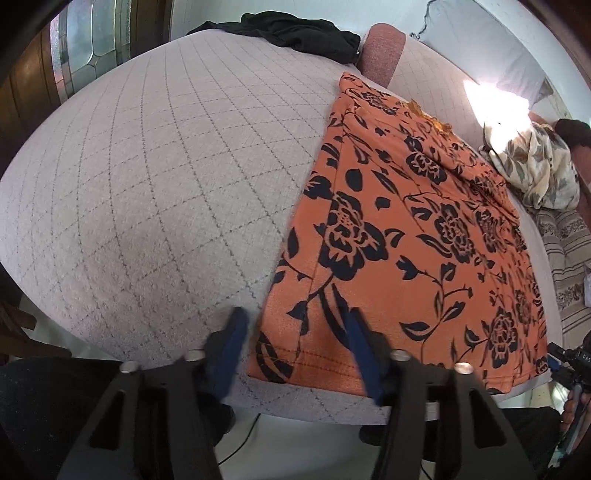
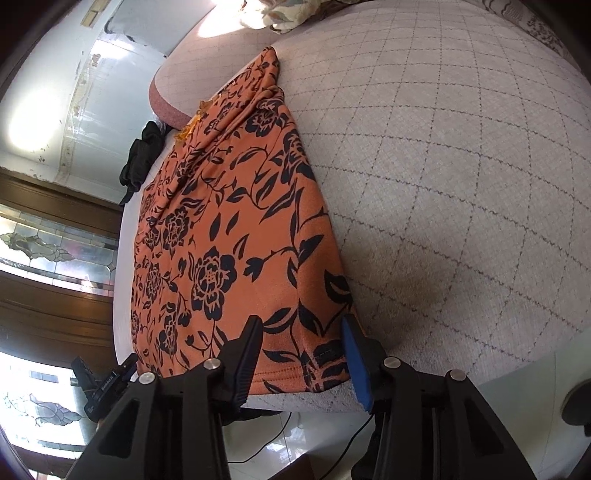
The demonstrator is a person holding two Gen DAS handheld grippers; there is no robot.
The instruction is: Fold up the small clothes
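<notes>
An orange garment with black flowers [image 1: 413, 236] lies flat on the grey quilted bed [image 1: 147, 184], its hem along the near edge. My left gripper [image 1: 295, 325] is open, its jaws straddling the hem's left corner just above the cloth. In the right wrist view the same garment [image 2: 229, 229] runs away from me. My right gripper [image 2: 303, 328] is open, its jaws straddling the hem's right corner. Neither holds anything.
A black garment [image 1: 295, 29] lies at the far end of the bed, also seen in the right wrist view [image 2: 142, 155]. A cream floral cloth [image 1: 535, 166] is heaped at the right. The grey quilt [image 2: 461, 184] stretches beside the garment.
</notes>
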